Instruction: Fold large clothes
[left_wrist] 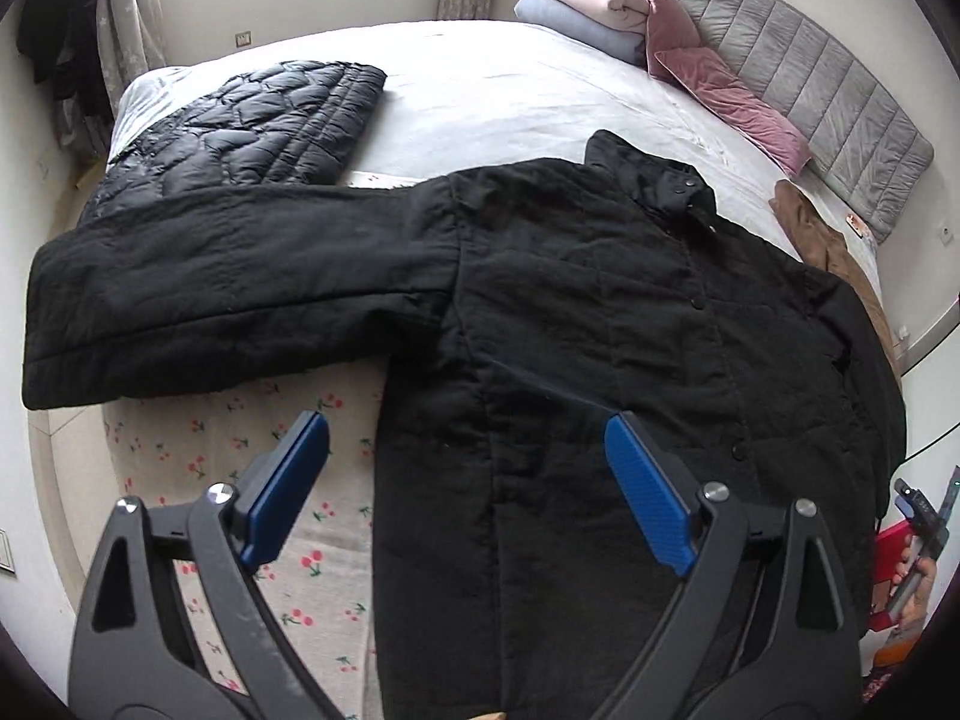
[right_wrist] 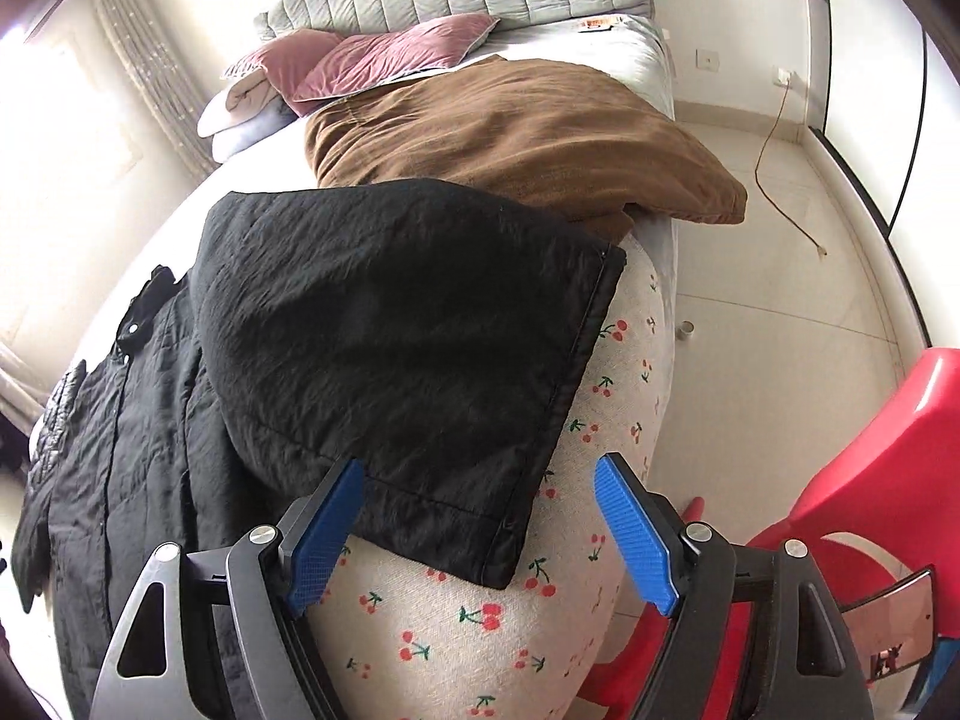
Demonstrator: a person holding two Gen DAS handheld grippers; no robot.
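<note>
Black quilted fabric fills most of what I see: the black coat (left_wrist: 600,312) lies spread front-up on the bed (left_wrist: 510,96), buttons running down its middle, collar toward the grey padded headboard (left_wrist: 798,72). Starting at the left of my left wrist view, its one sleeve (left_wrist: 228,288) stretches out flat past the edge of the cherry-print cover (left_wrist: 180,468), with a folded shiny black puffer jacket (left_wrist: 252,120) beyond it. My left gripper (left_wrist: 465,492) hangs over the coat's lower edge with its blue pads spread wide and nothing between them. Further right, folded pink and blue clothes (left_wrist: 588,6) and pink pillows (left_wrist: 732,96) sit by the headboard.

In my right wrist view the coat's other sleeve (right_wrist: 408,348) lies folded across the body, its cuff corner on the cherry-print cover. My right gripper (right_wrist: 477,534) is above that cuff, also spread, gripping nothing. A brown garment (right_wrist: 516,132) lies behind, and a red chair (right_wrist: 870,480) stands at the far right.
</note>
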